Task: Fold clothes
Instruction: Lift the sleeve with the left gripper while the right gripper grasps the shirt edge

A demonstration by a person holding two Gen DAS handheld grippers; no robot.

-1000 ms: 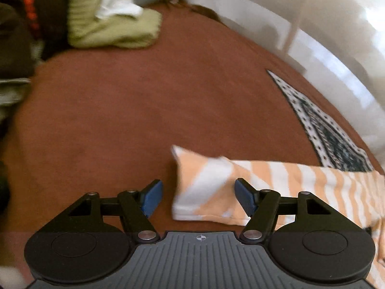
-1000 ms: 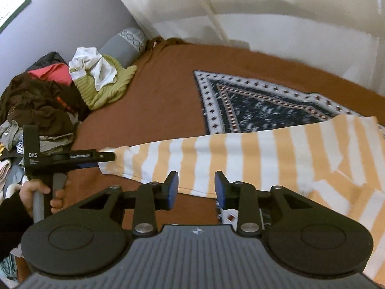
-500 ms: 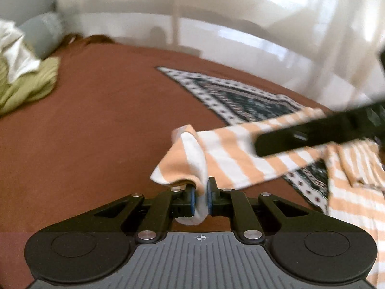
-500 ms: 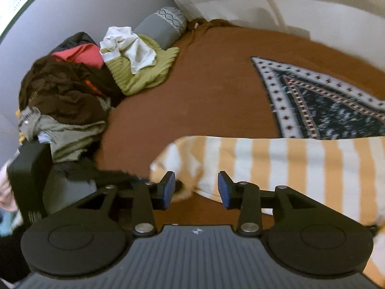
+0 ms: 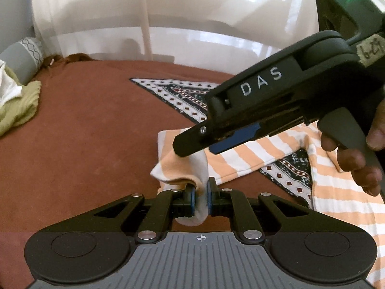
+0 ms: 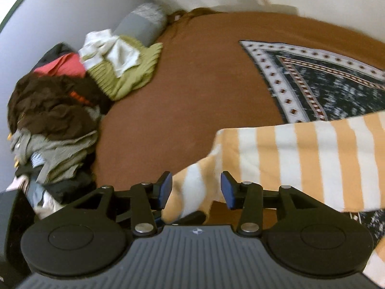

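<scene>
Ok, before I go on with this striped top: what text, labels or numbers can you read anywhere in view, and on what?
"DAS": white letters on the side of the black right gripper, seen in the left wrist view.
Handwritten grey tape label on that gripper's body: digits, too unclear to read.
Nothing readable in the right wrist view.

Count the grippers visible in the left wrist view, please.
2. The left gripper, bottom centre, shut on the striped sleeve; the right gripper, coming from the right above that sleeve.

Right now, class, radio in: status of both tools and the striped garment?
Left tool shut on striped sleeve. Right tool open, jaws just widening, sleeve end between them. Clothes pile clear.
</scene>
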